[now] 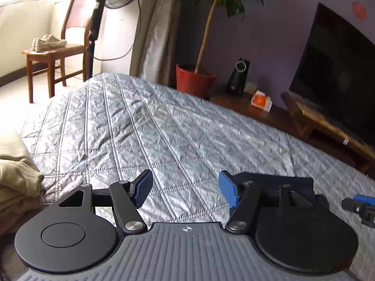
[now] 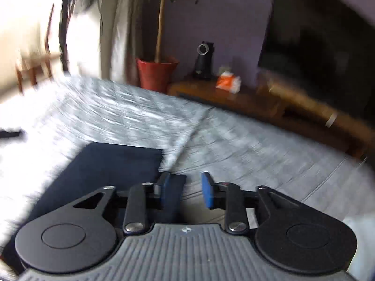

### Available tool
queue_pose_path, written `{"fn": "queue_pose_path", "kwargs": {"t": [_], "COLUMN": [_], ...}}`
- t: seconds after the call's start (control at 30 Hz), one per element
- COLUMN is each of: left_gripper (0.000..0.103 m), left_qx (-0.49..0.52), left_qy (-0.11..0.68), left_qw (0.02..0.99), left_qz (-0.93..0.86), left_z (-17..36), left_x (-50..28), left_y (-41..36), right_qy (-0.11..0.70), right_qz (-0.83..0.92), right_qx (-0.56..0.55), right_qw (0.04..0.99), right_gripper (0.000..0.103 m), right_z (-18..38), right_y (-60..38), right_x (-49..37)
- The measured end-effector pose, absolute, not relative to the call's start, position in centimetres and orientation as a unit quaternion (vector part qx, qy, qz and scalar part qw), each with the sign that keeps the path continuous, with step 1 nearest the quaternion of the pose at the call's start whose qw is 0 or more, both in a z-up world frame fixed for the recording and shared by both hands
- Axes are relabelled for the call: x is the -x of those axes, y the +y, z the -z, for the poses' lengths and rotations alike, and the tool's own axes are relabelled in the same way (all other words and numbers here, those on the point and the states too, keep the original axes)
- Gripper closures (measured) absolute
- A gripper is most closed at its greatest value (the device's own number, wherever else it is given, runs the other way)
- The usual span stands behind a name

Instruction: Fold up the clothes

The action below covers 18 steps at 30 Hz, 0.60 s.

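The folded navy garment (image 2: 112,164) on the bed (image 1: 164,121) is soft and limp; it should be gripped at an edge. Both left tongs (image 1: 185,189) and right tongs (image 2: 185,189) are apart, empty.

folded garment (image 2: 110,164) on bed (image 2: 234,145) | potted plant (image 2: 157,72) behind bed

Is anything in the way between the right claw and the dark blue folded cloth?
Nothing visible. The right claw stands open right at the corner of the dark blue folded cloth, which lies on the grey quilt, with only bare quilt between its pads.
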<state>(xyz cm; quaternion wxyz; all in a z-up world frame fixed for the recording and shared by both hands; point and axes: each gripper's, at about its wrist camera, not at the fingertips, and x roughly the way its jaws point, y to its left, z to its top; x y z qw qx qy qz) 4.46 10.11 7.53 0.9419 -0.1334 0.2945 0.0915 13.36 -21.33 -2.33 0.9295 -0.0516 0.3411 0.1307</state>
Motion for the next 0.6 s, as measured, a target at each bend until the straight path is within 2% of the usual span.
{"fn": "queue_pose_path", "kwargs": {"t": [0.03,0.07,0.2,0.37,0.6], "left_gripper": [0.034,0.034,0.032,0.030,0.030], "left_qx": [0.132,0.130,0.119,0.089,0.046], "left_qy": [0.300,0.305,0.320,0.339,0.361], "left_qw": [0.941,0.940,0.939,0.937,0.931], "left_qz": [-0.086,-0.078,-0.050,0.001,0.018], "left_z": [-7.4,-7.2,-6.9,-6.3,-5.2], "left_x": [-4.5,-4.6,-4.8,-4.9,-5.2], "left_y": [10.0,9.9,9.2,7.2,5.5], "right_qy": [0.364,0.386,0.417,0.421,0.462], "right_qz": [-0.150,-0.165,-0.165,-0.194,-0.218], "right_qx": [0.016,-0.023,-0.134,-0.102,-0.139], "right_qw": [0.919,0.907,0.884,0.880,0.849], "right_gripper": [0.052,0.050,0.051,0.054,0.053], "right_z": [2.8,3.4,4.6,4.4,6.1], "right_y": [-21.6,-22.0,-24.5,-24.2,-24.5], "right_x": [-13.0,-12.7,-10.5,-8.5,-10.3]}}
